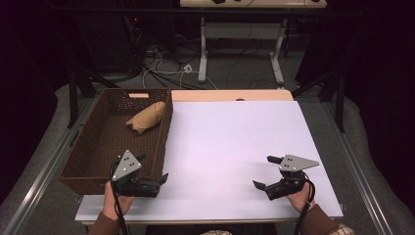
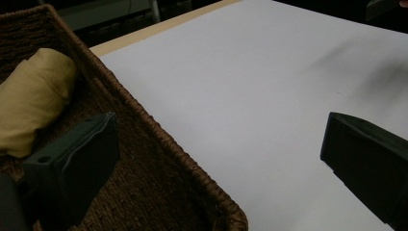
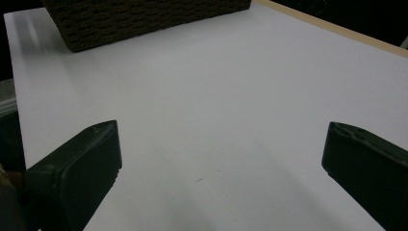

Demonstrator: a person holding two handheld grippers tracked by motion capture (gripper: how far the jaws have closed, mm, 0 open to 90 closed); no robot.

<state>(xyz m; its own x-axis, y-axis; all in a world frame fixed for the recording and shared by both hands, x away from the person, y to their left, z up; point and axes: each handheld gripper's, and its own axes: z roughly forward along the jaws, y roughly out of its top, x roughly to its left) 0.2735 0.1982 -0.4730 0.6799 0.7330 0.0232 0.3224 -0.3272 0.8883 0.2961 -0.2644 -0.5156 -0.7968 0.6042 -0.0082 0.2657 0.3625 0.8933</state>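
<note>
A brown wicker basket [image 1: 98, 142] stands on the left part of the white table [image 1: 235, 142]. A rolled tan cloth [image 1: 146, 117] lies in its far end, against the right wall. My left gripper [image 1: 153, 166] hovers open over the basket's near right corner, one jaw over the basket and one over the table. In the left gripper view the cloth [image 2: 33, 96] lies beyond the left jaw and the basket rim [image 2: 159, 139] runs between the jaws of that gripper [image 2: 219, 130]. My right gripper [image 1: 262, 171] is open above bare table near the front right, with nothing between its fingers.
The right gripper view looks across the white table [image 3: 216, 86] to the basket's side wall [image 3: 144, 19], with the gripper [image 3: 221, 139] standing wide. A wooden strip [image 1: 230, 95] borders the table's far edge. Cables and desk legs [image 1: 203, 54] lie on the floor beyond.
</note>
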